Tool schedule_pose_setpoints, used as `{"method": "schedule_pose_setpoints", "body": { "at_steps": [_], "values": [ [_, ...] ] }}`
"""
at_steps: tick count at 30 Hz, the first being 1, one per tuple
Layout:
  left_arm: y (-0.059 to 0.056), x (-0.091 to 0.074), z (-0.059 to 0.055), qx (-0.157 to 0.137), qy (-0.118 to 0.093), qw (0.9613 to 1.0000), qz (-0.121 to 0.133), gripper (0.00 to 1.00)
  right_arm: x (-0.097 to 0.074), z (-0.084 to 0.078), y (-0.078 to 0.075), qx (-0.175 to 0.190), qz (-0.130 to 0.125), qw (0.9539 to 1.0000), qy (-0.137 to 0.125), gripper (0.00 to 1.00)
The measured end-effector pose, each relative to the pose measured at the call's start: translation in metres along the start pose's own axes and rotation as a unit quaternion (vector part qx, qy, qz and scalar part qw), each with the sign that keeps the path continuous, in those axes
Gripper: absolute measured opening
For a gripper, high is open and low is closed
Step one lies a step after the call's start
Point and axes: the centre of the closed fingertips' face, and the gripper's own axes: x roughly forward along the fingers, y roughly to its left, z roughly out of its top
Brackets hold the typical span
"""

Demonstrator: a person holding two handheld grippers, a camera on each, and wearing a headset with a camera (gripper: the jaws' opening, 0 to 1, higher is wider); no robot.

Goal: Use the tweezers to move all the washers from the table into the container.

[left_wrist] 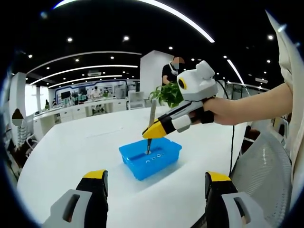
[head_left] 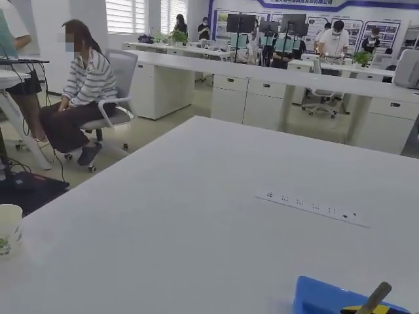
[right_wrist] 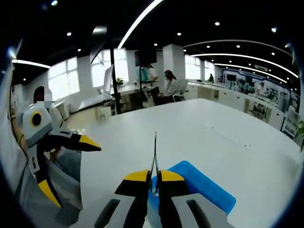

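Note:
A blue container (left_wrist: 149, 159) sits on the white table (left_wrist: 85, 147); a few small pale washers (left_wrist: 153, 161) lie inside it. My right gripper (left_wrist: 153, 132), held by a hand, is shut on thin metal tweezers (left_wrist: 152, 118) whose tips point down into the container. In the right gripper view my right gripper (right_wrist: 150, 176) pinches the tweezers (right_wrist: 155, 152) above the container (right_wrist: 204, 190). My left gripper (left_wrist: 156, 185) stands open near the table's edge, holding nothing. It also shows as the left gripper (right_wrist: 71, 167) off to the left. The container's corner (head_left: 334, 297) shows in the head view.
A paper cup (head_left: 8, 229) stands at the table's left edge. A flush power strip (head_left: 313, 208) lies across the table's middle. A person sits on a chair (head_left: 114, 98) beyond the table. Other desks and people fill the room behind.

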Motion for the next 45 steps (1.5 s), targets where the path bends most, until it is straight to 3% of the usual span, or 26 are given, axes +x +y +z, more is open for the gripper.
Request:
{"method": "schedule_pose_setpoints", "body": {
  "at_steps": [15, 19, 22, 32, 45],
  "values": [
    [-0.002, 0.0, 0.0, -0.001, 0.0, 1.0, -0.006, 0.84, 0.031, -0.031, -0.037, 0.049, -0.015, 0.9974, 0.05, 0.03],
    [0.0, -0.003, 0.007, -0.012, -0.02, 0.9997, -0.003, 0.83, 0.034, -0.04, -0.041, 0.046, -0.018, 0.9966, 0.067, 0.03],
    [0.001, -0.002, 0.006, -0.014, -0.018, 0.9997, -0.002, 0.83, 0.038, -0.044, -0.047, 0.048, -0.019, 0.9962, 0.071, 0.03],
    [0.0, -0.002, 0.005, -0.013, -0.017, 0.9998, -0.005, 0.82, 0.054, -0.041, -0.041, 0.054, -0.006, 0.9963, 0.066, 0.03],
    [-0.001, -0.002, 0.006, -0.016, -0.018, 0.9997, -0.01, 0.82, 0.058, -0.055, -0.042, 0.044, -0.005, 0.9954, 0.085, 0.03]
  ]
}}
